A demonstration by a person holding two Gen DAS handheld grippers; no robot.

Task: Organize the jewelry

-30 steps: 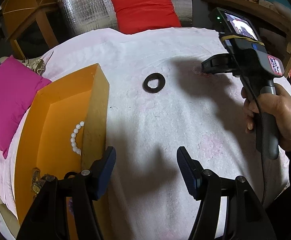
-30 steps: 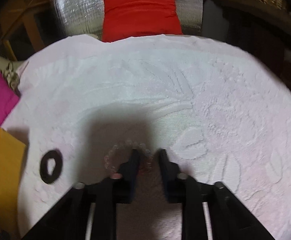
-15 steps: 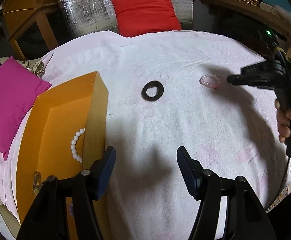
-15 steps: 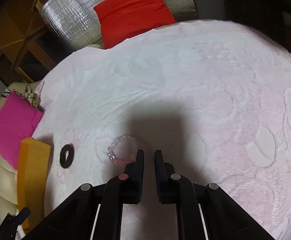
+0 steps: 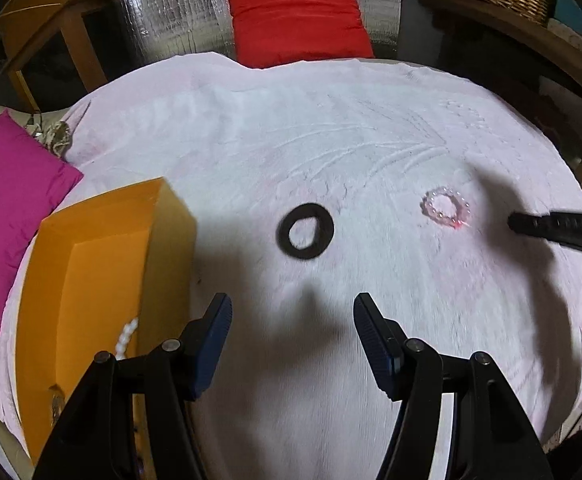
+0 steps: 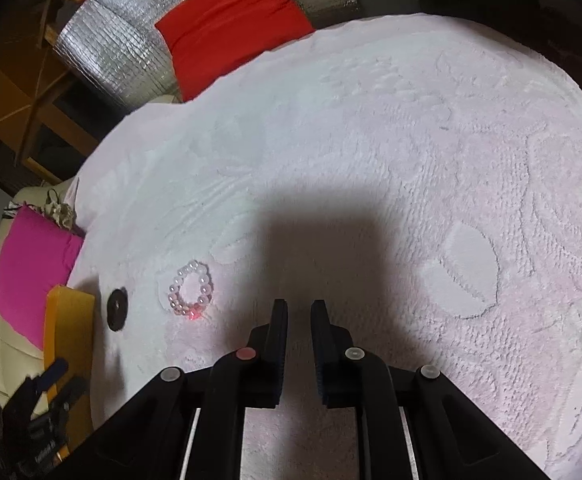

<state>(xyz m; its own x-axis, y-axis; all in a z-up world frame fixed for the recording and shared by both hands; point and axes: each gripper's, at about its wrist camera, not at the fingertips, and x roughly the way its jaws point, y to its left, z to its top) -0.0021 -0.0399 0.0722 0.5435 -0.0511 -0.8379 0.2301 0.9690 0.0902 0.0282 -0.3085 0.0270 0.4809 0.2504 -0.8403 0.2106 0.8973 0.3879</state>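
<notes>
Right wrist, bead bracelet (image 6: pixel 191 290) left of fingers (image 6: pixel 281 320)

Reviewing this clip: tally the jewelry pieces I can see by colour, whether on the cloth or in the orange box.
Pink, clear-beaded bracelet on the cloth: 1
Black ring-shaped band on the cloth: 1
White pearl strand in the orange box: 1
Metallic piece in the box, too unclear to identify: 1
Total: 4

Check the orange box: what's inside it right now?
Inside the orange box: a white bead strand by its right wall and a small metallic piece near the front. The left gripper covers the front corner.
</notes>
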